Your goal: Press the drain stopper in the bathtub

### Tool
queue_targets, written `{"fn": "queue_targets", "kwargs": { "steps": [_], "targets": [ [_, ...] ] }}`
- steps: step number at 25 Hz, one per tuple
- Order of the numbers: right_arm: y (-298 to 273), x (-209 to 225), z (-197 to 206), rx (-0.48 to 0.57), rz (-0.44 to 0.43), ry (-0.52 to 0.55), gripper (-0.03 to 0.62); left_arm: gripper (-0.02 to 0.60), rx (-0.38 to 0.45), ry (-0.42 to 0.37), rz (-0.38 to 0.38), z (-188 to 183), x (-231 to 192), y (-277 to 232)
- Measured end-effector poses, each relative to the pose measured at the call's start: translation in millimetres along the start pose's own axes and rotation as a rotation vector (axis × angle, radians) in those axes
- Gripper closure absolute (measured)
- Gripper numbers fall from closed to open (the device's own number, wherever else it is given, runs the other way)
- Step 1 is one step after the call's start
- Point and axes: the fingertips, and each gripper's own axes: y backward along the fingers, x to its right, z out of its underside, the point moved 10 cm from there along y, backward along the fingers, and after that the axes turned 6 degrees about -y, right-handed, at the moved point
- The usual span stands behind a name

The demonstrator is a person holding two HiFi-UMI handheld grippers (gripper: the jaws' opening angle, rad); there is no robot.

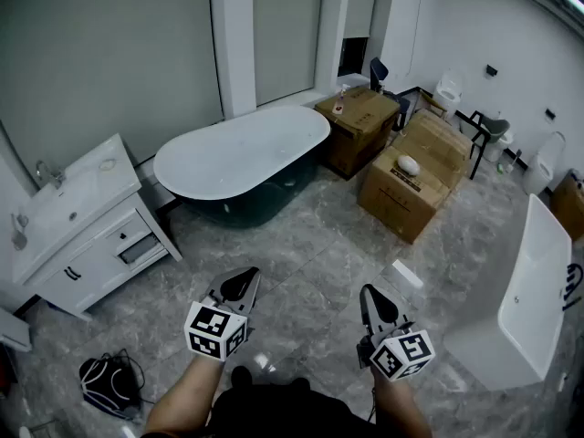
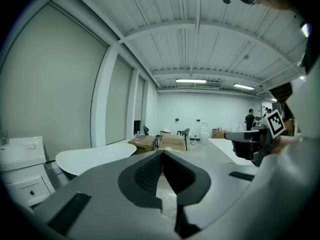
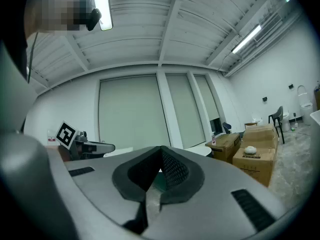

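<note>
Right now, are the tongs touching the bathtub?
No, the left tongs and right tongs both hang over the gray floor, well apart from the bathtub ahead.

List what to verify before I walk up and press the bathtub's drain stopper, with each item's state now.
1. Left gripper jaws together, nothing between them: ok.
2. Right gripper jaws together, nothing between them: ok.
3. White oval bathtub with dark outer wall within reach: not ok, it stands across the floor.
4. Drain stopper located: cannot tell, none shows in the tub.
5. Grey marbled floor toward the tub free of obstacles: ok.
6. Brown cardboard boxes off the path: ok, right of the tub.
</note>
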Motion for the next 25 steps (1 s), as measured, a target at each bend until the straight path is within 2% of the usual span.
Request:
{"fn": "queue_targets", "kwargs": {
  "steps": [8,13,19,25],
  "targets": [
    [18.3,19.3,-5.6,0.001,-0.022,0.001,0.585,0.565,0.024,-0.016,0.012,-11.1,34.7,-17.7],
    [28.3,25.7,-3.5,-0.007,-0.048,-0.018,0.583,0.565,0.004,-0.089,0.04,-12.5,45.6,-28.5],
    [21.0,48.7,-3.1,0.012,-0.026,-0.075,0.582,0.565,-0.005,-0.042,0.046,-4.2,32.3,-57.4],
    [-26.2,94.2,-12.0,-0.004,0.017,-0.102,0.582,0.565,-0.033,0.029,0.053,15.1,3.4,-118.9]
  ]
}}
